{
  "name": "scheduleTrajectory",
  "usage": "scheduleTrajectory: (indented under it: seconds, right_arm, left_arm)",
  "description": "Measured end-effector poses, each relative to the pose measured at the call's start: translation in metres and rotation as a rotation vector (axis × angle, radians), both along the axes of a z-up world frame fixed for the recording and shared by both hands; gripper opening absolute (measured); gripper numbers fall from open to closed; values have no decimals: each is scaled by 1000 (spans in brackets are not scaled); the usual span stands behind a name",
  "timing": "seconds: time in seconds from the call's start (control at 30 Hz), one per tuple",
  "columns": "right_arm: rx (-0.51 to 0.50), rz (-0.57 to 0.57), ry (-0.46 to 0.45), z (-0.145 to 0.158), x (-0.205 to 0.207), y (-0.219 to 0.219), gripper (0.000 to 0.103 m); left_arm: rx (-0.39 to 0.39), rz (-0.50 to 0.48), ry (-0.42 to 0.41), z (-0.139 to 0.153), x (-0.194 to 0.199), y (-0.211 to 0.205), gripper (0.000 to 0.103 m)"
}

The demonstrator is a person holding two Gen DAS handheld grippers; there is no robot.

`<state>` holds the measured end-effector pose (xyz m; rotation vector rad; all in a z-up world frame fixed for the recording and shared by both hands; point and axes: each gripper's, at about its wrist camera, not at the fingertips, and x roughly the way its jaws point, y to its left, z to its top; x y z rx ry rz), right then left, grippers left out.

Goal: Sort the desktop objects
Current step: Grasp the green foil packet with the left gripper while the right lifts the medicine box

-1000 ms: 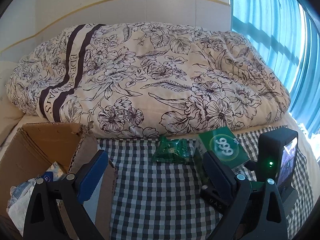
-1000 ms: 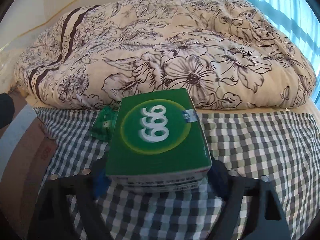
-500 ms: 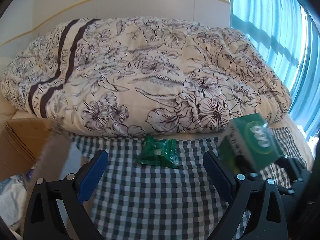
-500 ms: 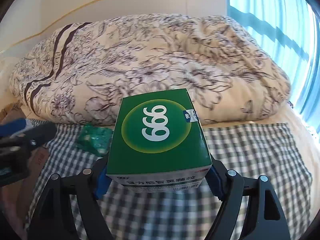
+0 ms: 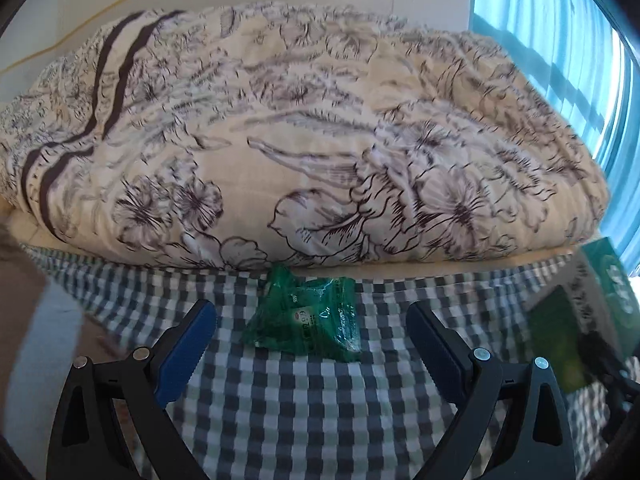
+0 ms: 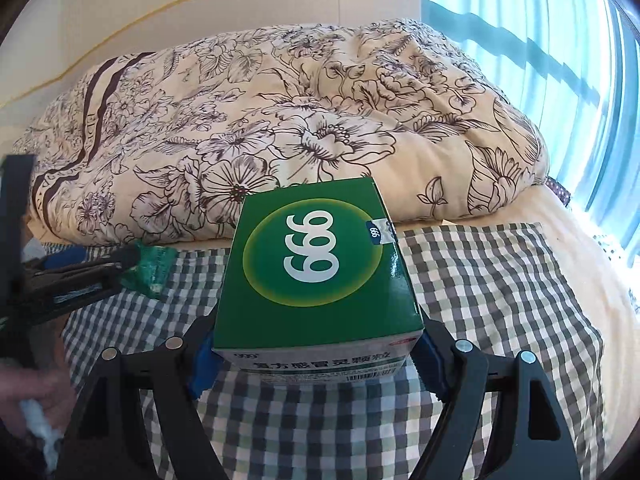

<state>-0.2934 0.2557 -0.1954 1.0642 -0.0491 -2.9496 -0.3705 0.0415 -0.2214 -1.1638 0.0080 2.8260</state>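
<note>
Checkered cloth [image 5: 304, 408] below floral quilt [image 5: 304, 140]

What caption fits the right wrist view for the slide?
Right gripper shut on a green box above the checked cloth, flowered quilt behind.

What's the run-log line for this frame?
left gripper: open, aimed at green sachet pack on checked cloth | right gripper: shut on green 999 box, held above cloth | stage: sorting
</note>
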Motion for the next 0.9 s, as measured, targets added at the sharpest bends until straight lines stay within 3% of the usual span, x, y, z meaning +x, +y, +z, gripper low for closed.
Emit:
scheduleTrajectory:
  seconds: [0.17,0.3,0.63,0.9]
  right_arm:
    - [-2,-1,-6,-5,4,3,78]
    - [6,-1,-12,-8,7,3,78]
    - [12,6,-10,1,18,-3,78]
    - [11,-11,17,26,43,1,78]
  left_arm:
    - [-17,34,-79,-29,-30,-3,93]
    - [3,41,-135,-41,-40,-6,76]
    - [-14,17,-127,-34,-27,4,41]
    - [-9,21,-97,-4,4,10,39]
